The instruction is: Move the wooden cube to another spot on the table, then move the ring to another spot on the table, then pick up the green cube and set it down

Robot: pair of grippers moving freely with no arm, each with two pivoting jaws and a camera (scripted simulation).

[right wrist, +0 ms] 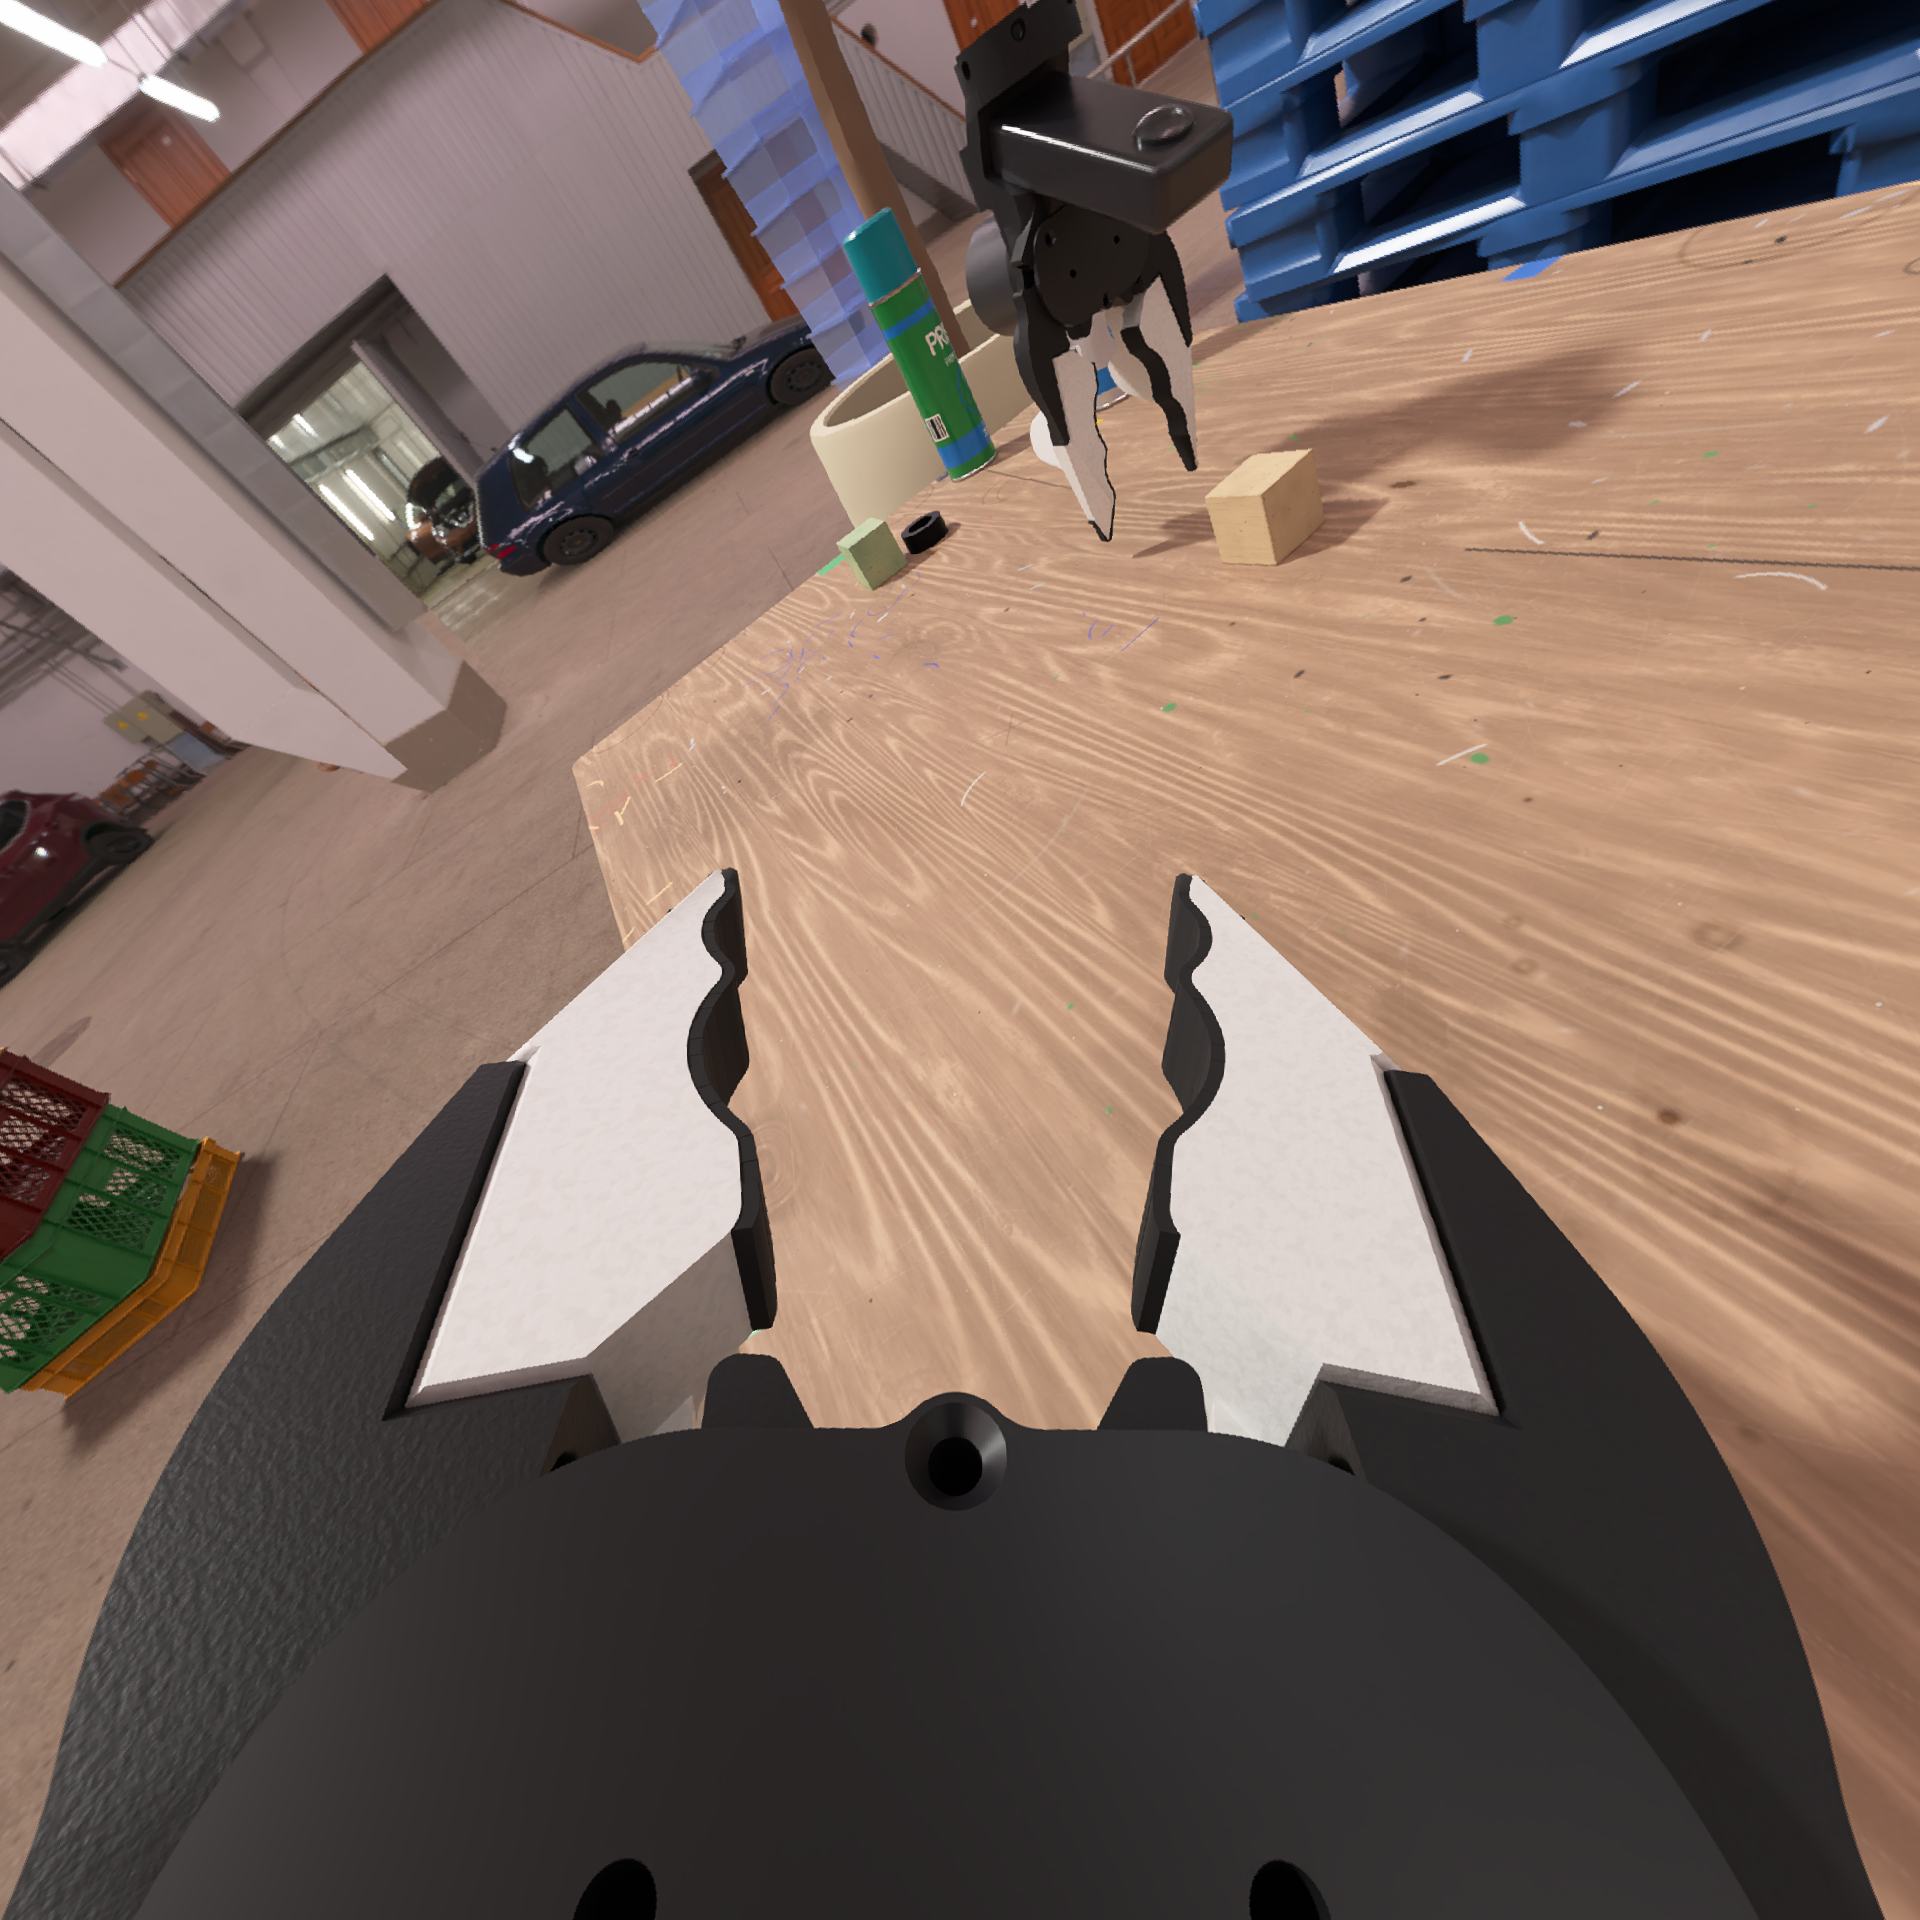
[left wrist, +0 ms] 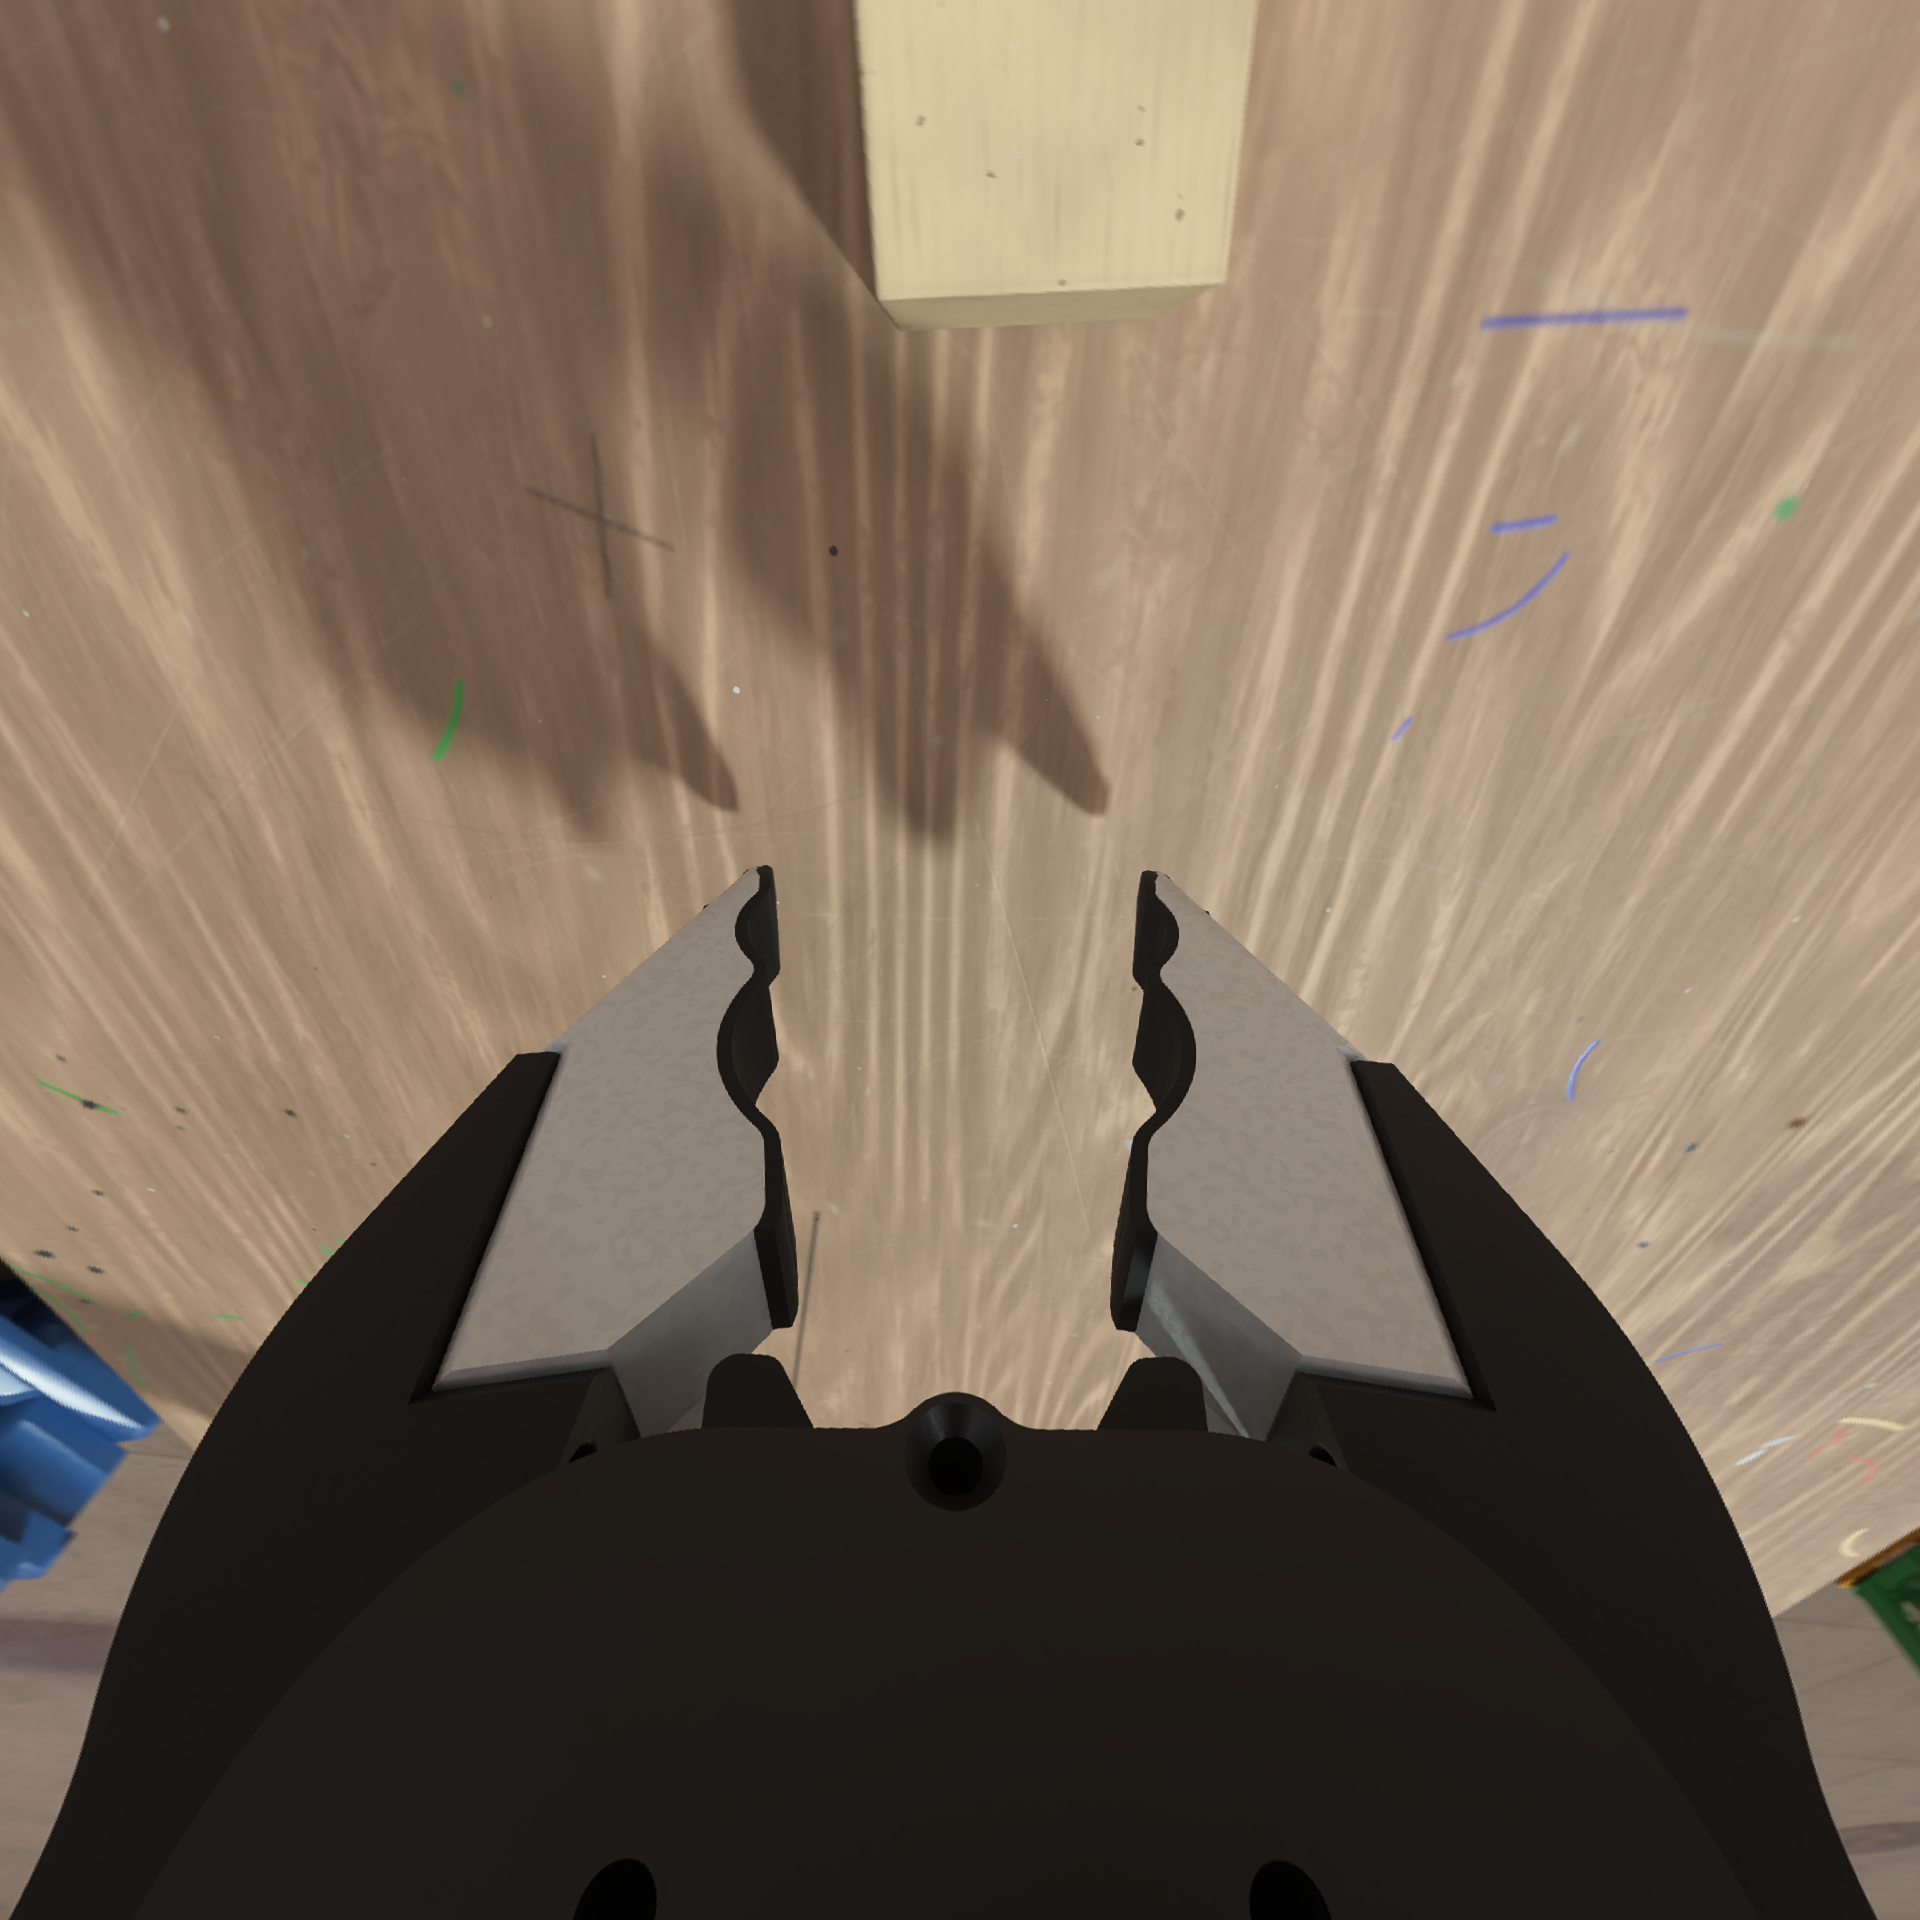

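The pale wooden cube [left wrist: 1049,156] rests on the table at the top of the left wrist view, ahead of my left gripper [left wrist: 954,883], which is open, empty and above the table. In the right wrist view the wooden cube [right wrist: 1262,509] sits far off, just right of the left gripper [right wrist: 1143,499], which points down with its tips a little above the table. The green cube [right wrist: 871,553] and the small black ring [right wrist: 925,532] lie side by side near the far table edge. My right gripper [right wrist: 956,883] is open and empty over the near table.
A green spray can [right wrist: 914,343] and a cream round tub [right wrist: 883,436] stand behind the green cube and ring. Blue pallets [right wrist: 1558,135] are stacked beyond the table's far side. The table edge [right wrist: 603,831] runs on the left, with stacked crates [right wrist: 94,1236] on the floor.
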